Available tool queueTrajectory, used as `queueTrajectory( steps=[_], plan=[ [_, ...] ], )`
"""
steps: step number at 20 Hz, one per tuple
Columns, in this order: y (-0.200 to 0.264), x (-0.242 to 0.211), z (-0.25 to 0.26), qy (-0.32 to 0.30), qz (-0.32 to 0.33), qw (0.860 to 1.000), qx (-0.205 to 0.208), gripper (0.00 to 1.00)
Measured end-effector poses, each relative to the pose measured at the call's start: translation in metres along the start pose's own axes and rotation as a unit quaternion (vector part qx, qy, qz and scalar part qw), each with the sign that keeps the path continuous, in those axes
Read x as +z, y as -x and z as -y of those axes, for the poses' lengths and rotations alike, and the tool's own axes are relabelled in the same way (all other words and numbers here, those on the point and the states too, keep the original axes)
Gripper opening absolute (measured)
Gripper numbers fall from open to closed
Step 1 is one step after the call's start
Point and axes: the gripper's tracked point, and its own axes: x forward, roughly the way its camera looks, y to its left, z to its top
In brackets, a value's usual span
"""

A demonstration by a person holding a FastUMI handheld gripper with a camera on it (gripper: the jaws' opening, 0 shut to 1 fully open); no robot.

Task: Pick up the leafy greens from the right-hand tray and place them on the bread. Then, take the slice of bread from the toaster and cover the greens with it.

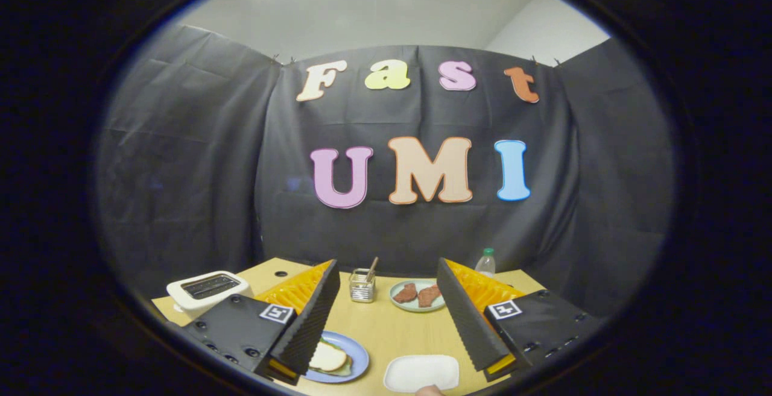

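My gripper (386,263) is open, held above the wooden table (386,330) with nothing between its wide-spread fingers. A blue plate (360,357) lies just beside the left finger. On it a slice of bread (329,358) rests on top of leafy greens (341,371), whose green edge peeks out underneath; the left finger hides part of the plate. A white toaster (208,290) stands at the table's left, beyond the left finger, and its slots look dark. A white tray (421,373) sits low between the fingers, showing plain white.
Beyond the fingers stand a small glass jar (362,286) with a stick in it and a pale plate (395,299) holding two reddish meat slices. A plastic bottle (485,261) is at the back right. A person's fingertip (428,390) shows at the tray's near edge.
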Motion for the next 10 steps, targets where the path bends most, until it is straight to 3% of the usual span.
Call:
queueTrajectory(
  steps=[10],
  plan=[
    [0.004,0.013,0.004,-0.016,0.016,0.999,-0.031,1.0]
  ],
)
